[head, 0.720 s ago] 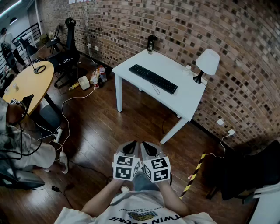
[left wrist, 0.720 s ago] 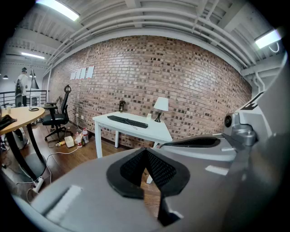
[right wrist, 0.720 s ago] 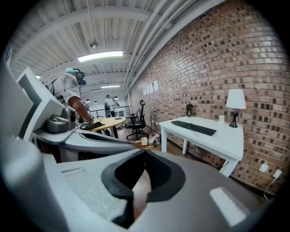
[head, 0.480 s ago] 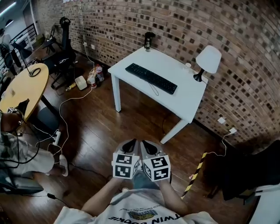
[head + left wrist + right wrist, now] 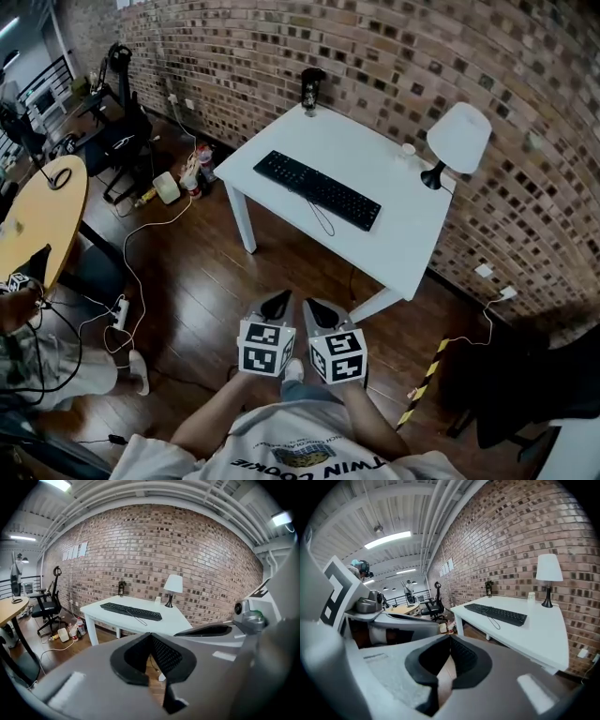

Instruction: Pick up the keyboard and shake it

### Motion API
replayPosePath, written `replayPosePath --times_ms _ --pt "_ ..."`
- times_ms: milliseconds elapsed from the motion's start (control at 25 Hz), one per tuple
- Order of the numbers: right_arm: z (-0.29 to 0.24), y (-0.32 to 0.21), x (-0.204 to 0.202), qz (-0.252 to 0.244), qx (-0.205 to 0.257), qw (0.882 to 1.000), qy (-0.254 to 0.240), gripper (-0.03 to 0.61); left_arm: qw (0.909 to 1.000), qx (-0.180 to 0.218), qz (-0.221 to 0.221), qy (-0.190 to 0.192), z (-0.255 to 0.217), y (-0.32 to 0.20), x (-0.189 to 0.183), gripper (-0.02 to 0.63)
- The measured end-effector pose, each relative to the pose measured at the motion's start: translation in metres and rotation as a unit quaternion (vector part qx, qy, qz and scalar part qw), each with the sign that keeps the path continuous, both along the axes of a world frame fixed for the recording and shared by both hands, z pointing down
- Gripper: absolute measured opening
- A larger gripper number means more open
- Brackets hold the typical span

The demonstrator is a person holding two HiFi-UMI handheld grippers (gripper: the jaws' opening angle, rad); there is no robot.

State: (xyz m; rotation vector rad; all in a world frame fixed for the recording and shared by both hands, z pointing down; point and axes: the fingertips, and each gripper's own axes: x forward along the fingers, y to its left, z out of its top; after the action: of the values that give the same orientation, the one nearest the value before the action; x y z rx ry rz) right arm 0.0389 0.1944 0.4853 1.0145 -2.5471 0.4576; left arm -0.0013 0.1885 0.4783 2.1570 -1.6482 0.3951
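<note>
Holding left gripper (image 5: 276, 305) and right gripper (image 5: 317, 313) side by side, low in front of the torso, above the wood floor (image 5: 202, 281). Pressing the left gripper's fingers (image 5: 163, 656) fully together, gripping nothing. Doing the same with the right gripper's fingers (image 5: 462, 657), nothing between them. Showing 2 marker cubes (image 5: 265, 349), 1 per gripper, just beside each other, facing up at the head view. Pointing both grippers toward the white worktop (image 5: 408, 234), well apart from it. Seeing the black keyboard (image 5: 317, 189) lying flat on that worktop, running diagonally across its near-left part, untouched, well apart from both grippers. Noting its thin cable (image 5: 323, 218) looping on the worktop just beside the keyboard's near edge. Noting a white-shaded lamp (image 5: 458, 139) standing upright at the worktop's right side, a small white cup (image 5: 407, 148) near the lamp's base, and a dark upright object (image 5: 308, 89) at the far corner, too small to identify. Seeing a brick wall (image 5: 375, 47) rising right behind the worktop. Spotting, off to the left, a round yellow worktop (image 5: 42, 216), a black office chair (image 5: 117, 136) and a white power strip (image 5: 118, 310) lying on the floor.
</note>
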Motion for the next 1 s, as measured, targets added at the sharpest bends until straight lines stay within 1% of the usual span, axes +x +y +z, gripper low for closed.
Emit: replayPosePath --times_ms 160,400,560,760,1000 --pt "-0.003 -0.044 0.000 -0.001 0.000 1.000 -0.006 0.002 0.9997 0.006 0.014 -0.021 -0.003 -0.038 0.010 0.006" --pt "-0.006 -0.092 -0.004 0.000 0.011 1.000 -0.008 0.002 0.9989 0.003 0.019 -0.041 -0.001 -0.083 0.007 0.006" --pt "-0.003 -0.117 -0.003 0.008 0.017 1.000 0.002 0.002 0.9985 0.007 0.027 -0.046 -0.002 -0.111 0.007 0.006" --pt "0.006 -0.152 -0.004 0.014 0.027 0.999 0.024 0.002 0.9973 0.011 0.047 -0.054 0.004 -0.148 0.007 0.006" --pt "0.015 -0.197 -0.011 0.035 0.028 0.998 0.052 0.002 0.9957 0.006 0.082 -0.044 0.014 -0.197 -0.001 0.006"
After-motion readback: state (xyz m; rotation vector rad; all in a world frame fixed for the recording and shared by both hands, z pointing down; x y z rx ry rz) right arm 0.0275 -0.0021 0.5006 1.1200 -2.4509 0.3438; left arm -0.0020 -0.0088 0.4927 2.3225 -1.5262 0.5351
